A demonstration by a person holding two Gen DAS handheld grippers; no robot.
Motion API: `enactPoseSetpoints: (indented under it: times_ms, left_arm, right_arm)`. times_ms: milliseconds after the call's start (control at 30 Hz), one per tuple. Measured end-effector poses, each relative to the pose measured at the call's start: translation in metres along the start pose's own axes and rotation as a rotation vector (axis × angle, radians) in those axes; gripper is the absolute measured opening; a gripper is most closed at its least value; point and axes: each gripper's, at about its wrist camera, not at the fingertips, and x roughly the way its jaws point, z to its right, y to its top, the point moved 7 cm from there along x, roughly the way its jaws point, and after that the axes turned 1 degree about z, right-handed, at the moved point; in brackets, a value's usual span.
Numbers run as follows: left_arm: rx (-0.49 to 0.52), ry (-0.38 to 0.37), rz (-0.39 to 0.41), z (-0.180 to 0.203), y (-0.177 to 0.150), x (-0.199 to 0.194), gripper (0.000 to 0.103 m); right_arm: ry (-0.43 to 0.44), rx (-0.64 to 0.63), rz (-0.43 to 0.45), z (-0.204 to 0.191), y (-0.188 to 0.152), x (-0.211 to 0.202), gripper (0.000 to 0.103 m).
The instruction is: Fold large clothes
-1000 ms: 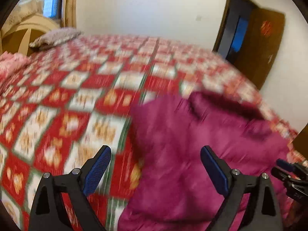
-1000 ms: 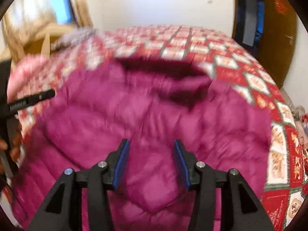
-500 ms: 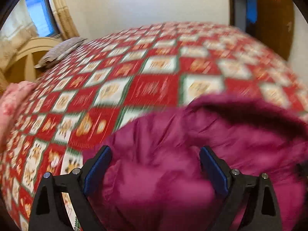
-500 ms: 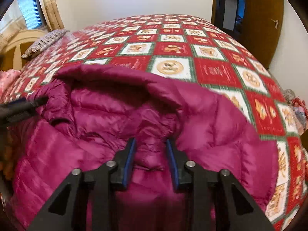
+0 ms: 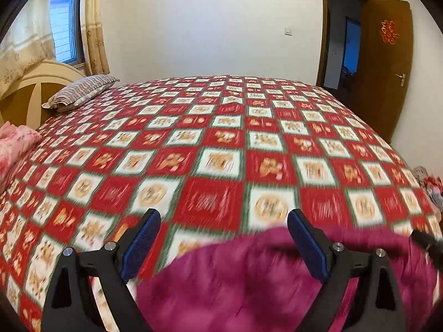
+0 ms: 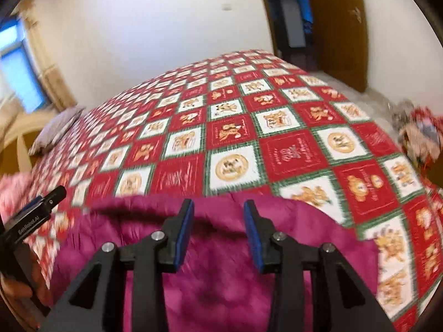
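Note:
A magenta puffer jacket [image 5: 249,285] lies on the near part of the bed, blurred by motion; it also shows in the right wrist view [image 6: 216,285]. My left gripper [image 5: 223,244] is open wide above the jacket's far left edge, holding nothing. My right gripper [image 6: 218,229] is open with a narrower gap, above the jacket's far edge, empty. The left gripper's tip [image 6: 41,210] shows at the left of the right wrist view; the right gripper's tip [image 5: 426,242] shows at the right of the left wrist view.
The bed carries a red, white and green checked bedspread [image 5: 221,138]. A striped pillow [image 5: 80,91] and a headboard [image 5: 30,94] are at the far left, pink bedding [image 5: 13,146] at the left. A brown door [image 5: 384,63] stands open at the right.
Both grippers have pulled back and lifted, so the jacket now sits low in both views. The right gripper's jaws have opened wider off the jacket fold they were closed around.

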Motion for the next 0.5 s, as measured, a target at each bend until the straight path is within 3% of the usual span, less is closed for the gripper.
enactPoseSetpoints:
  times_ms: [100, 200, 300, 367, 433, 500]
  left_arm:
    - [0.035, 0.046, -0.092, 0.015, 0.003, 0.039, 0.093]
    - [0.061, 0.049, -0.225, 0.019, -0.027, 0.062, 0.093]
    - [0.101, 0.057, -0.231, 0.013, -0.065, 0.06, 0.093]
    - [0.118, 0.045, -0.2, 0.013, -0.084, 0.057, 0.094]
    - [0.099, 0.032, -0.175, 0.009, -0.087, 0.059, 0.095]
    - [0.058, 0.027, -0.195, 0.005, -0.085, 0.069, 0.102]
  right_arm:
    - [-0.06, 0.003, -0.084, -0.004, -0.005, 0.038, 0.04]
    - [-0.039, -0.059, -0.197, 0.003, -0.038, 0.057, 0.04]
    - [-0.056, -0.238, -0.145, 0.004, -0.051, 0.049, 0.038]
    - [-0.059, -0.286, -0.117, 0.003, -0.055, 0.048, 0.039]
    - [-0.074, -0.312, -0.097, 0.001, -0.055, 0.051, 0.041]
    - [-0.095, -0.326, -0.086, 0.0, -0.053, 0.057, 0.043]
